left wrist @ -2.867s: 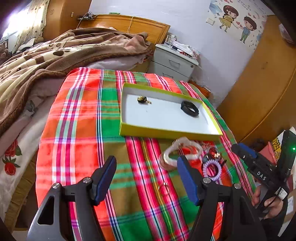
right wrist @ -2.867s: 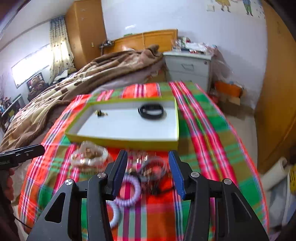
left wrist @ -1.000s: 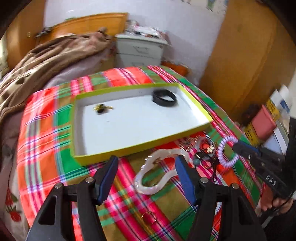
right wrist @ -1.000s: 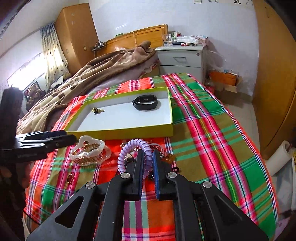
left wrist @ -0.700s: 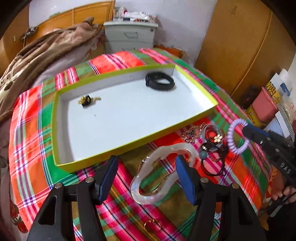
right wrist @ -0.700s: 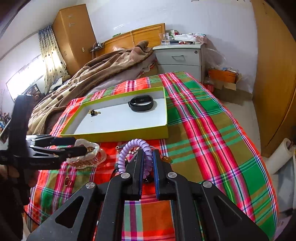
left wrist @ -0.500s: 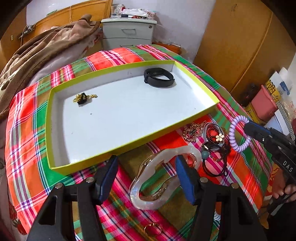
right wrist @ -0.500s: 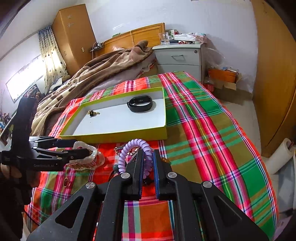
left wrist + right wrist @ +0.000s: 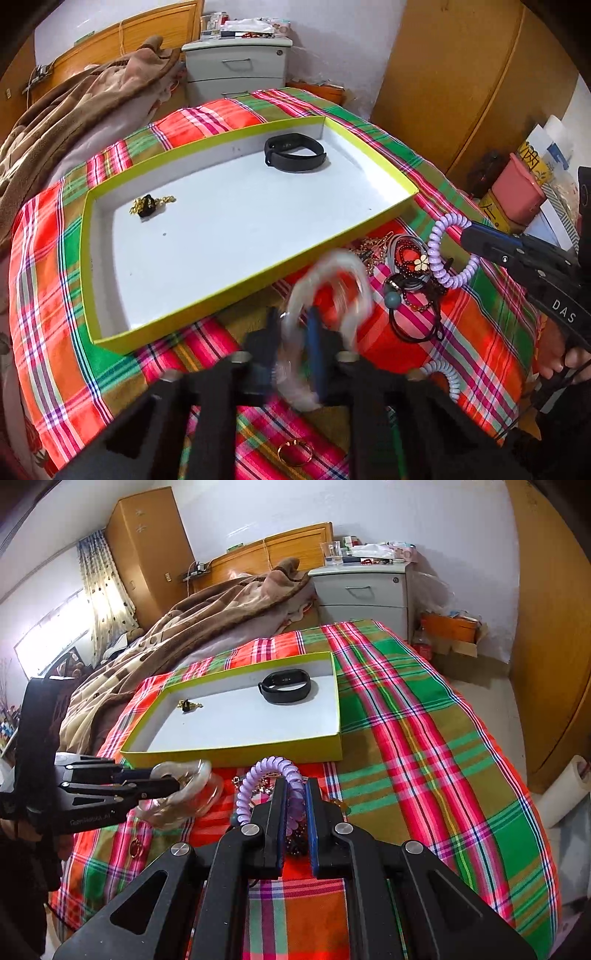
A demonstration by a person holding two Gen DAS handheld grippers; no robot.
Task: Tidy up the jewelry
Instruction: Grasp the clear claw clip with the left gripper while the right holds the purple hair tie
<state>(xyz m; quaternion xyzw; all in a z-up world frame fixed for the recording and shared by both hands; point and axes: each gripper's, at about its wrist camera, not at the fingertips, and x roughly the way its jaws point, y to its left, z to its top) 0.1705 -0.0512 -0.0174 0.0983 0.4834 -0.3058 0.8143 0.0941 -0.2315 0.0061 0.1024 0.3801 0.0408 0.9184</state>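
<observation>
Pearly bracelet (image 9: 325, 280) between left claw (image 9: 293, 332) pads

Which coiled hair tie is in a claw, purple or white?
The purple coiled hair tie, pinched in the shut right claw above the cloth. The white coiled hair tie lies loose on the plaid cloth.

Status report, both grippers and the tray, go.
Left gripper jaws just closed on the clear bangle. Right gripper shut on the purple coil tie. Tray holds a black band and a gold piece; path clear.
</observation>
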